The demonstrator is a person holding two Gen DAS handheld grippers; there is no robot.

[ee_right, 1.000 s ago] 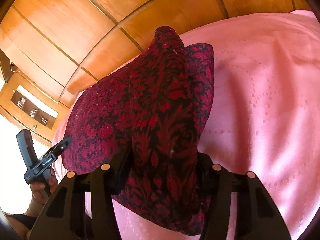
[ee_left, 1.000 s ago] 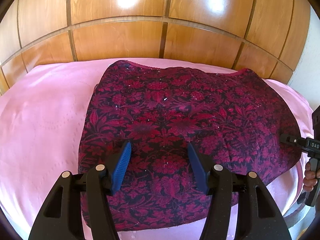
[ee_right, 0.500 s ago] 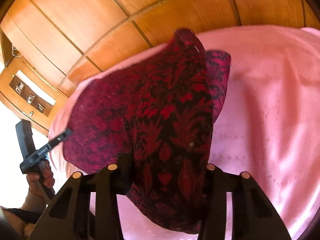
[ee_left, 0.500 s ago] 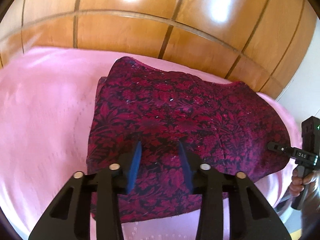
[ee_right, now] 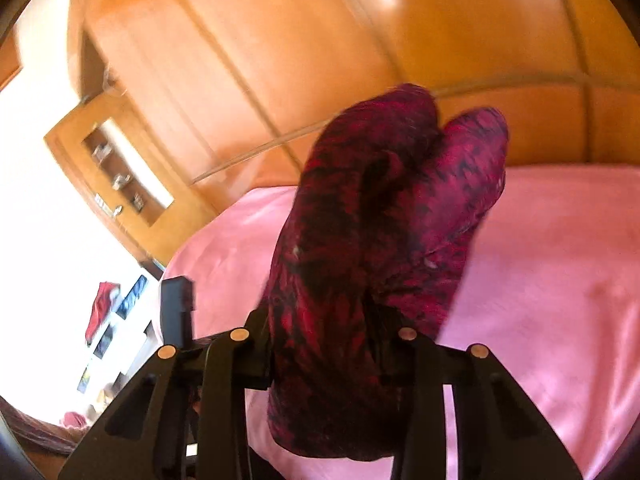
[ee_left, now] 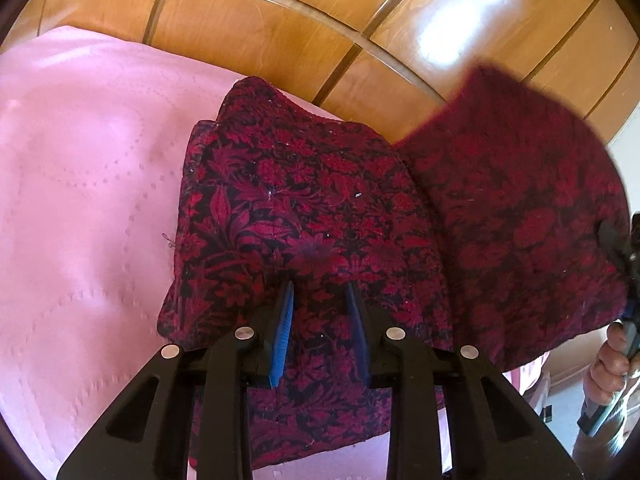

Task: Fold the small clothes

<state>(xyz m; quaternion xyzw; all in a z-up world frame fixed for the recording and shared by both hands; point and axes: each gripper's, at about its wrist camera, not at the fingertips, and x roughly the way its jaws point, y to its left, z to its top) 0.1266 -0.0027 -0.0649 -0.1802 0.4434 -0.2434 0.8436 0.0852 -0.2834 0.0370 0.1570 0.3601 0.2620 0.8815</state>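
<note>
A dark red cloth [ee_left: 312, 208] with a flower pattern lies on a bed covered by a pink sheet [ee_left: 88, 184]. Behind the bed stands a shiny brown wooden wall [ee_left: 248, 16] made of panels.

The left tongs [ee_left: 320, 292] point down at the near part of the cloth. Their two black arms have blue pads [ee_left: 283, 328]. The pads have just been coming closer together, and now they pinch a small ridge of the cloth between them. That part of the cloth stays low, on the bed.

The right tongs [ee_right: 324, 340] are clamped on the other end of the cloth. They too have just been squeezing in, and a thick bunch of cloth [ee_right: 360, 240] fills the gap between the two arms. This end is lifted up off the bed. In the right camera's view it rises in front of the lens like a big soft lump, with the pink sheet [ee_right: 560, 264] below and behind it.

From the left camera's view the lifted end looks like a wide flap [ee_left: 520, 216] standing up on the right side. It is blurry. At the far right edge a hand [ee_left: 612, 364] grips the handle of the right tongs.

The cloth bends where the flat part meets the raised flap.
</note>
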